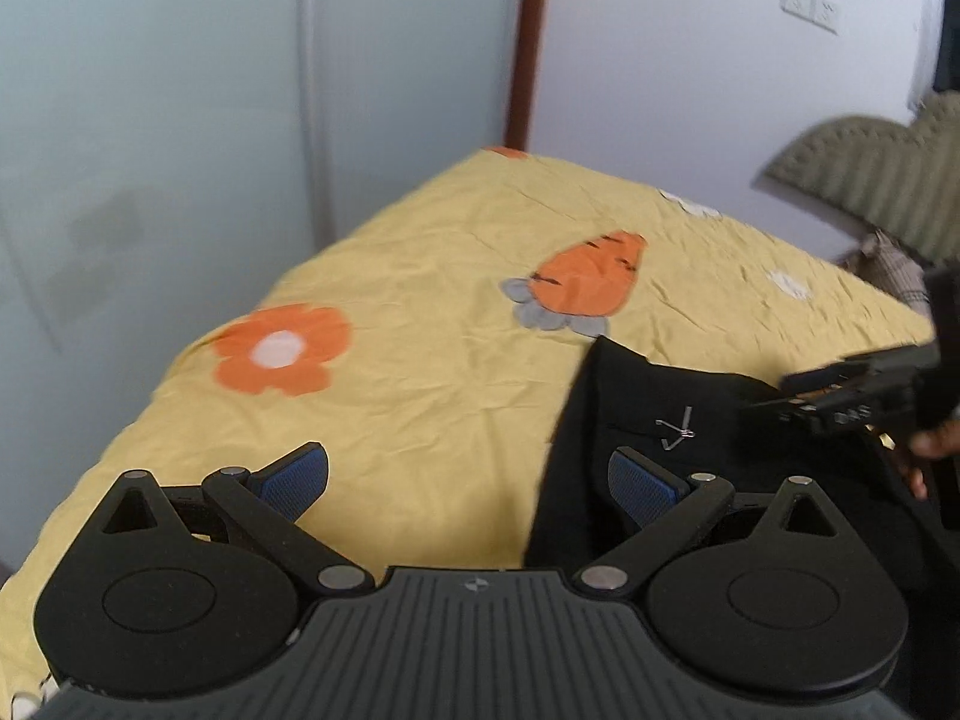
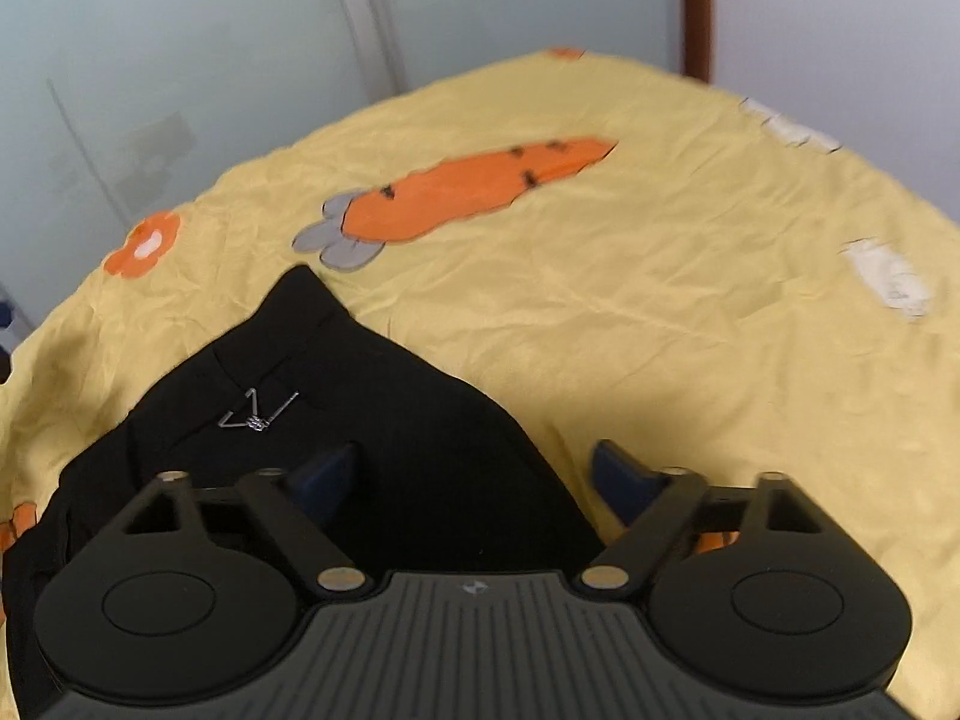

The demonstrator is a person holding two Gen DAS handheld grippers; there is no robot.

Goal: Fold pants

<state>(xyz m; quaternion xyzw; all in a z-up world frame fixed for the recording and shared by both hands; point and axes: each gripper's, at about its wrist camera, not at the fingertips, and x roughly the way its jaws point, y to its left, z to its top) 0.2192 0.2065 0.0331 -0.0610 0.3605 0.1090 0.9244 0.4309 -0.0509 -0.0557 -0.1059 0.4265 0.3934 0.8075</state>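
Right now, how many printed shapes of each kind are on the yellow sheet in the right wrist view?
Carrots: 1
Orange flowers: 1 whole
White shapes: 2
Total: 4, not counting orange bits cut off at the edges.

Soft even daylight, slight motion blur, fisheye bending and dark corners

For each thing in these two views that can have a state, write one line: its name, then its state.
black pants: lying on the sheet in a partly folded heap, a metal clip showing on top.
yellow sheet: spread out, creased.
left gripper: open, nothing between its fingers.
right gripper: open over the pants' edge, not gripping.
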